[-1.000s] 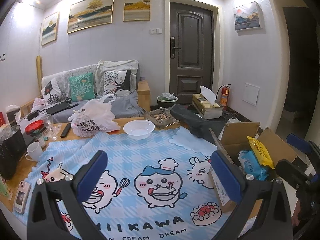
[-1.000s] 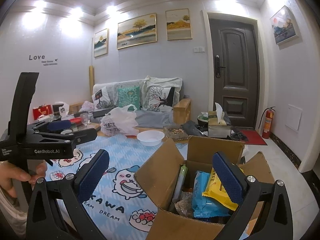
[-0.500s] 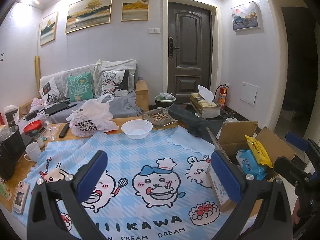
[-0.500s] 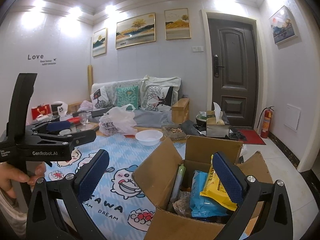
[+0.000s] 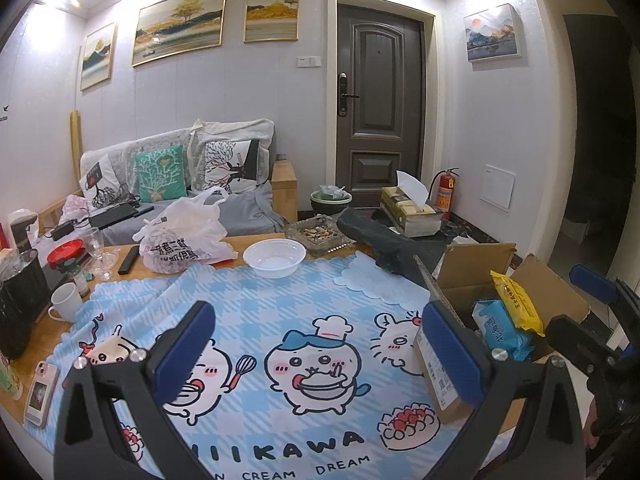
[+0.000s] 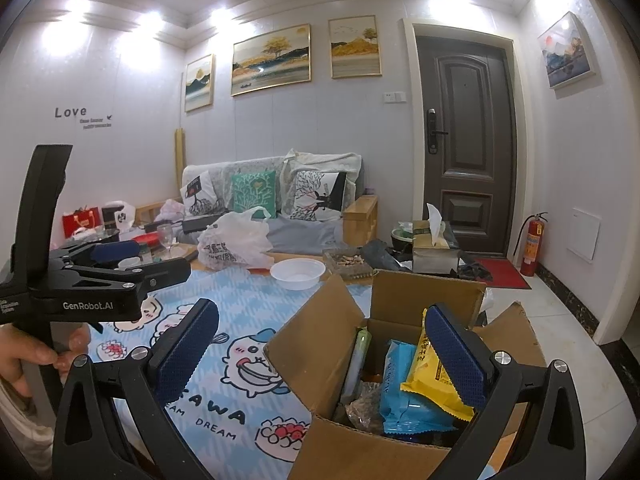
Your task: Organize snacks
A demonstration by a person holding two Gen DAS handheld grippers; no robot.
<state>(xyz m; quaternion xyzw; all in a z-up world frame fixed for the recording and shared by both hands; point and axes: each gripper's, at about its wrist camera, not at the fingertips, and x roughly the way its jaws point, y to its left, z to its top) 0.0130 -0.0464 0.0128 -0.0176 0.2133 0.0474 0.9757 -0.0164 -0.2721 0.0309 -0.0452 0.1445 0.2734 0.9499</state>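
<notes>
Snacks sit in our open corrugated cardboard box point(image 6: 320, 344) on the blue checked cartoon cloth point(image 5: 280, 312): a crinkly blue pouch point(image 6: 404, 396), a glossy yellow packet point(image 6: 428, 376). We hold left gripper point(image 5: 320, 344) and right gripper point(image 6: 320, 344) spread wide, empty

Left wrist view: set low over the near edge of the blue cartoon tablecloth point(image 5: 280, 308), facing across the table toward the sofa point(image 5: 180, 172) and dark door point(image 5: 380, 100); cardboard box point(image 5: 472, 268) at its right edge.

Right wrist view: set further right, close above the cardboard box point(image 6: 400, 360), looking down into it and on toward the same wall; the left gripper point(image 6: 140, 256) shows at its left.

Shared: tablecloth, box, white bowl point(image 5: 274, 256) point(image 6: 298, 272), plastic bag point(image 5: 188, 236) point(image 6: 236, 244), sofa, door, paintings.
</notes>
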